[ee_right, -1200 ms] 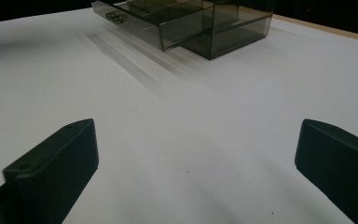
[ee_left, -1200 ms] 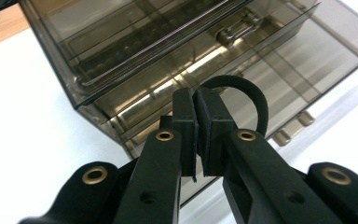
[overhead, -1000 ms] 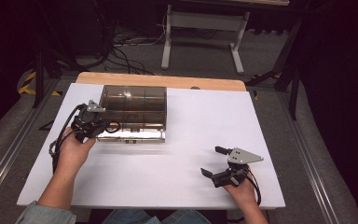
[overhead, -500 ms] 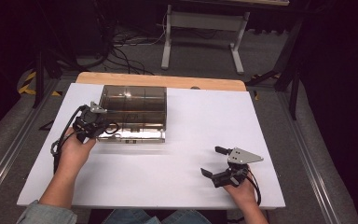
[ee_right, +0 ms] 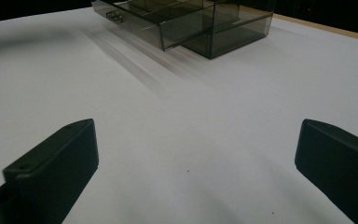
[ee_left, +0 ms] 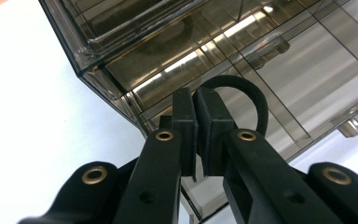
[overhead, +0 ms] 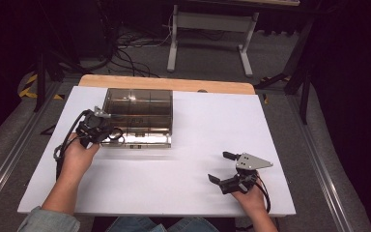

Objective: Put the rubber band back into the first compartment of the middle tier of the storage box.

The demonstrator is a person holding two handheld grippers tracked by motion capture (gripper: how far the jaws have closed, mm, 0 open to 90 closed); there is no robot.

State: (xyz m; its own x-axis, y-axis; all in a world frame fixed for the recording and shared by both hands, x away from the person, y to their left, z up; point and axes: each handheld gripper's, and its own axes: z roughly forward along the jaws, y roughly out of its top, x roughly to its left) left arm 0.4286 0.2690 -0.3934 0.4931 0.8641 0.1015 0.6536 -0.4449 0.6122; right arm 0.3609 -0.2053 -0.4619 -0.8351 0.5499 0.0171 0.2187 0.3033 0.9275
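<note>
Item: black hair tie (ee_left: 242, 93) | pinched in closed left hand-held gripper (ee_left: 196, 100) | positioned over open organizer drawer (ee_left: 279, 79) | right hand-held gripper (overhead: 230, 169) open, well apart.

The left hand (overhead: 77, 152) reaches forward from the lower left, forearm stretched and sleeve at the bottom edge, carrying the left gripper (ee_left: 196, 126) with its jaws pressed nearly together, pinching a black hair tie (ee_left: 242, 95). The right hand (overhead: 251, 195) sits low at the near right, holding the right gripper (overhead: 222, 166) level, jaws spread wide apart.
</note>
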